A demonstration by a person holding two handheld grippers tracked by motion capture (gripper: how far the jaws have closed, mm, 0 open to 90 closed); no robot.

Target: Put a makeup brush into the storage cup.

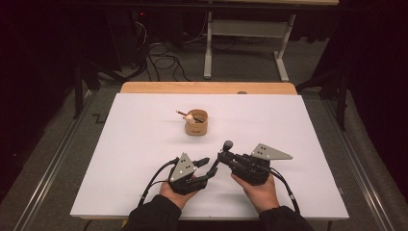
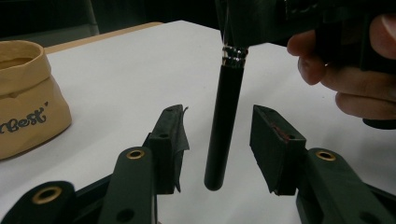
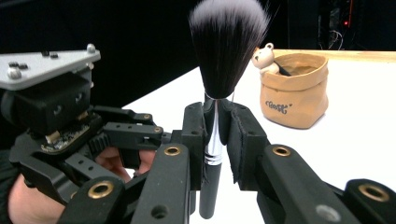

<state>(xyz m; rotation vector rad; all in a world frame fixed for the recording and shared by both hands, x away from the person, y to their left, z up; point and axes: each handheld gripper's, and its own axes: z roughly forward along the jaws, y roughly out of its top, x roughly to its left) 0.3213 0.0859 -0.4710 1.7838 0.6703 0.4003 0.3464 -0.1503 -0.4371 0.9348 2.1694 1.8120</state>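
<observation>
Brush [image 3: 219, 116] first: we see it standing upright, bristles up, its silver collar clamped between the jaws of the right gripper [image 3: 215, 135]. Its black handle [image 2: 224, 126] hangs down between the jaws of the left gripper [image 2: 217, 140], which stand apart on either side with a gap at each pad, so nothing presses on it there. In the high view we find the left gripper [image 1: 204, 166] and the right gripper [image 1: 222, 155] close together near the front edge of the white table [image 1: 144, 144], tips almost meeting, the brush head poking up above them.

Around them we note little. A tan paper-like pot [image 1: 197, 122] sits well apart toward the middle of the table, with a small bear figure [image 3: 264, 58] on its rim and a stick [image 1: 183, 113] leaning out. Nothing lies between the pot and the grippers. Beyond the table, we see cables [image 1: 163, 62] on the floor and a metal frame [image 1: 245, 43].
</observation>
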